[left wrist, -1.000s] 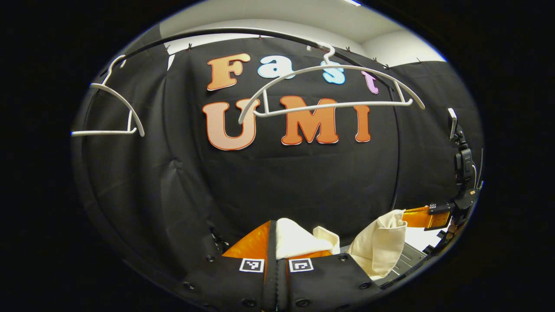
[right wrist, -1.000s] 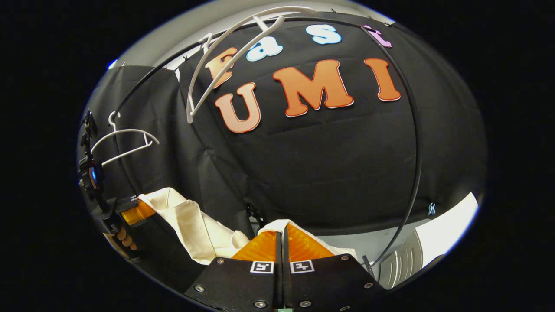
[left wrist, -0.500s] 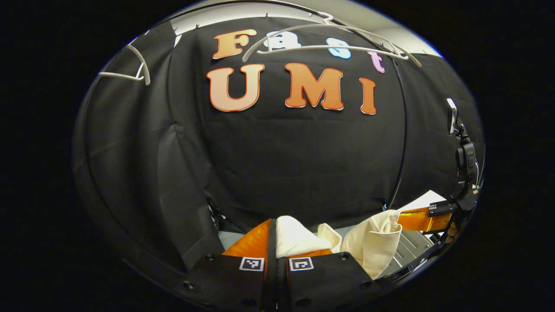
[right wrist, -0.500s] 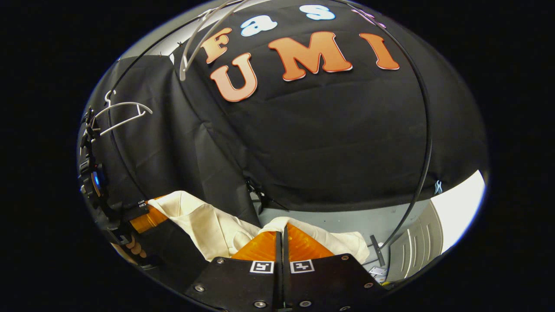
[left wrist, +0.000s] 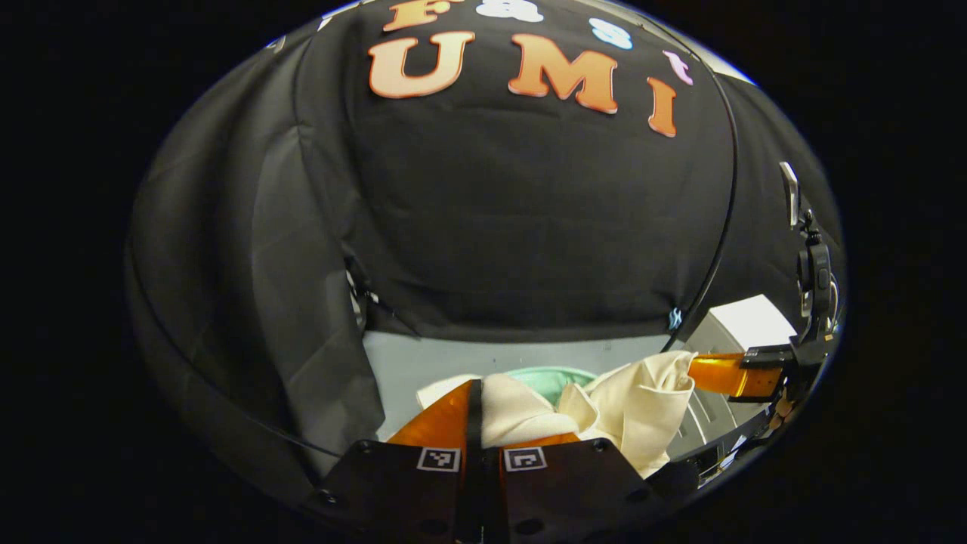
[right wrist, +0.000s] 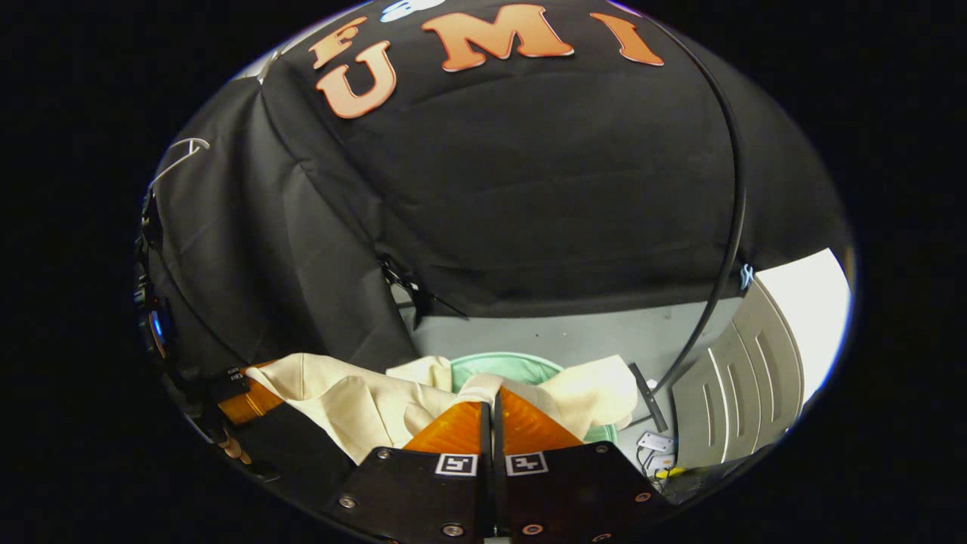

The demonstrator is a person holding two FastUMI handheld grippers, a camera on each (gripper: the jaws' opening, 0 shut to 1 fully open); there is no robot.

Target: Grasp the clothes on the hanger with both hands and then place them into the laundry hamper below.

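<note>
A cream garment (left wrist: 642, 400) hangs bunched between the two grippers. In the left gripper view, my left gripper (left wrist: 476, 389) is shut on one fold of it. At the right of that view, the right gripper (left wrist: 721, 374) pinches the other end. In the right gripper view, my right gripper (right wrist: 491, 397) is shut on the cream garment (right wrist: 340, 393), with the left gripper (right wrist: 245, 397) farther left holding its end. A pale green laundry hamper (left wrist: 555, 375) sits on the floor just beyond and below the cloth; its rim (right wrist: 495, 364) peeks over the fabric.
A black curved pole (right wrist: 729, 242) runs down the booth wall to the floor at the right. A grey slatted panel (right wrist: 736, 393) stands at the right, with small items on the grey floor (right wrist: 574, 336) beside it. A white hanger (right wrist: 177, 151) shows at the upper left.
Both grippers have come down with the cream garment held between them. The white hangers have slid up out of the top of the views, and the floor and green hamper have come into sight.
</note>
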